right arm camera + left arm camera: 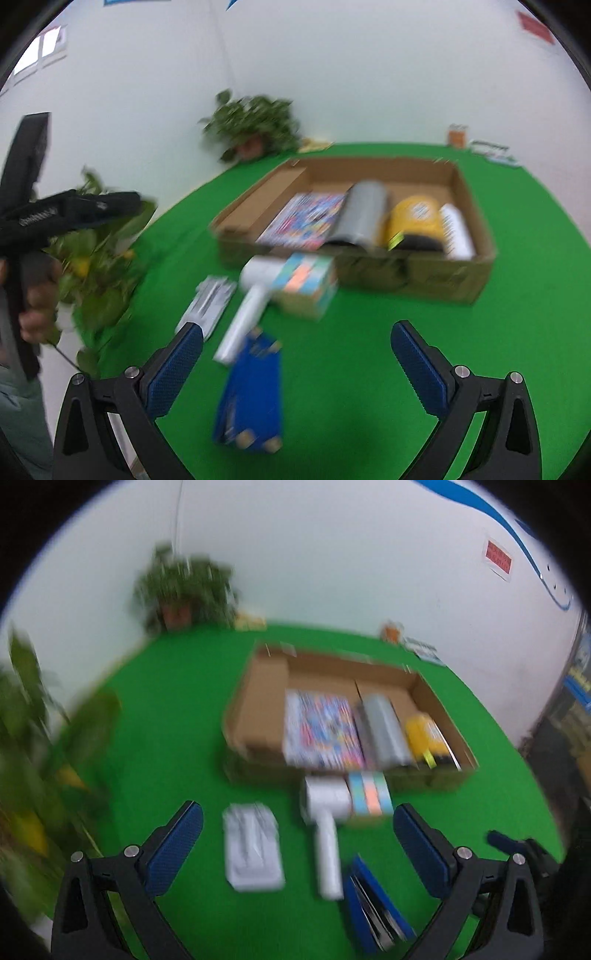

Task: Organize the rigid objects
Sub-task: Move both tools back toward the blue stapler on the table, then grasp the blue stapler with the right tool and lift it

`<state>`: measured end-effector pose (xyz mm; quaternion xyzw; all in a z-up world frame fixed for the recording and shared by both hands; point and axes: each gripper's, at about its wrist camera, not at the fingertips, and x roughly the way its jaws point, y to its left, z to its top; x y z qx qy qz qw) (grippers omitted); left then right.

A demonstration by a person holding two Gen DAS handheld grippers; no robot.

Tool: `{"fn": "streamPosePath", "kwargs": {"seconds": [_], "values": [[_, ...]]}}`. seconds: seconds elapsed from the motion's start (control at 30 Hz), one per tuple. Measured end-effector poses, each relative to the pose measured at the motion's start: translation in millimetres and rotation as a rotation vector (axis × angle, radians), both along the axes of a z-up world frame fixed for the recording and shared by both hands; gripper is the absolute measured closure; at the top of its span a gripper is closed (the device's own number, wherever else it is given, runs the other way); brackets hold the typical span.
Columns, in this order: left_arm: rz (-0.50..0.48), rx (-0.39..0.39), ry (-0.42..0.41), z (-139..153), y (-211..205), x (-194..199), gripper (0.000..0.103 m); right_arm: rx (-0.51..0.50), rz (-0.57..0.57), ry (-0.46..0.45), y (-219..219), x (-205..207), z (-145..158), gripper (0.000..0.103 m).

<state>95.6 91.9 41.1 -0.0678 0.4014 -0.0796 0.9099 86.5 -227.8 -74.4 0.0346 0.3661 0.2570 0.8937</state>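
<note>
An open cardboard box [258, 701] [476, 206] sits on the green table and holds a colourful book [321, 731] [303, 219], a grey cylinder [382, 725] [360, 216] and a yellow container [424, 734] [415, 218]. In front of it lie a pastel striped box [371, 794] [306, 280], a white handled device [327, 834] [251, 299], a white blister pack [251, 845] [208, 306] and a blue packet [373, 904] [251, 391]. My left gripper [297, 840] and right gripper [295, 363] both hover open above these items, holding nothing.
Potted plants [181, 590] [255, 122] stand at the table's far corner and left edge [33, 757] [96, 258]. Small items [406, 638] [480, 144] line the far wall. A hand [33, 299] holding the left gripper's body shows at the left of the right wrist view.
</note>
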Motion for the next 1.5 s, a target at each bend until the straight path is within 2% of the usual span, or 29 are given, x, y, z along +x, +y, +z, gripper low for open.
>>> {"fn": "streamPosePath", "kwargs": {"seconds": [0.03,0.13,0.27,0.43,0.53,0.6,0.7,0.73,0.87,0.97,1.07,1.23,1.3,1.33,1.4,1.5], "values": [[-0.032,-0.073,0.069,-24.3,2.0,-6.0,0.001,-0.011,0.034,0.016,9.3,-11.3,-6.2,0.001],[-0.076,-0.168,0.142,-59.9,-4.1,-24.1,0.001,-0.103,0.112,0.009,47.7,-44.2,-34.2,0.001],[-0.106,-0.204,0.165,-87.0,-6.7,-40.8,0.001,-0.251,0.129,-0.032,77.0,-69.2,-62.0,0.002],[-0.102,-0.225,0.169,-98.2,-7.4,-45.1,0.001,-0.275,0.14,-0.018,93.8,-76.1,-84.5,0.006],[-0.125,-0.23,0.176,-103.0,-8.9,-38.4,0.001,-0.257,0.137,-0.001,87.6,-69.4,-85.9,0.008],[-0.12,-0.209,0.17,-106.0,-11.5,-36.8,0.002,-0.284,0.125,-0.005,88.2,-69.3,-92.9,0.025],[-0.096,-0.18,0.188,-114.1,-11.9,-32.7,0.002,-0.298,0.108,0.013,87.9,-64.5,-103.5,0.041],[-0.098,-0.184,0.194,-115.4,-10.3,-32.1,0.002,-0.325,0.094,0.006,88.9,-64.2,-106.0,0.044],[-0.105,-0.218,0.171,-111.4,-0.9,-33.7,0.002,-0.319,0.103,0.003,84.1,-62.8,-107.1,0.047],[-0.097,-0.227,0.17,-111.6,4.1,-33.2,0.002,-0.276,0.09,0.022,75.9,-61.6,-104.4,0.049],[-0.104,-0.258,0.183,-114.4,6.4,-34.0,0.002,-0.138,0.058,0.108,57.2,-52.0,-100.8,0.051],[-0.161,-0.351,0.216,-115.8,-3.8,-27.3,0.002,0.262,-0.006,0.342,2.2,-23.3,-105.6,0.053],[-0.198,-0.369,0.216,-113.6,-12.6,-24.1,0.002,0.368,-0.023,0.394,-15.9,-16.7,-112.1,0.053],[-0.217,-0.372,0.217,-112.1,-17.9,-22.0,0.002,0.395,-0.032,0.403,-22.7,-15.0,-113.5,0.052],[-0.241,-0.364,0.213,-109.4,-28.0,-17.3,0.002,0.355,-0.105,0.346,-37.9,-16.7,-106.2,0.036],[-0.27,-0.364,0.214,-106.4,-41.3,-9.9,0.002,0.265,-0.216,0.301,-59.9,-13.1,-99.0,0.033]]}}
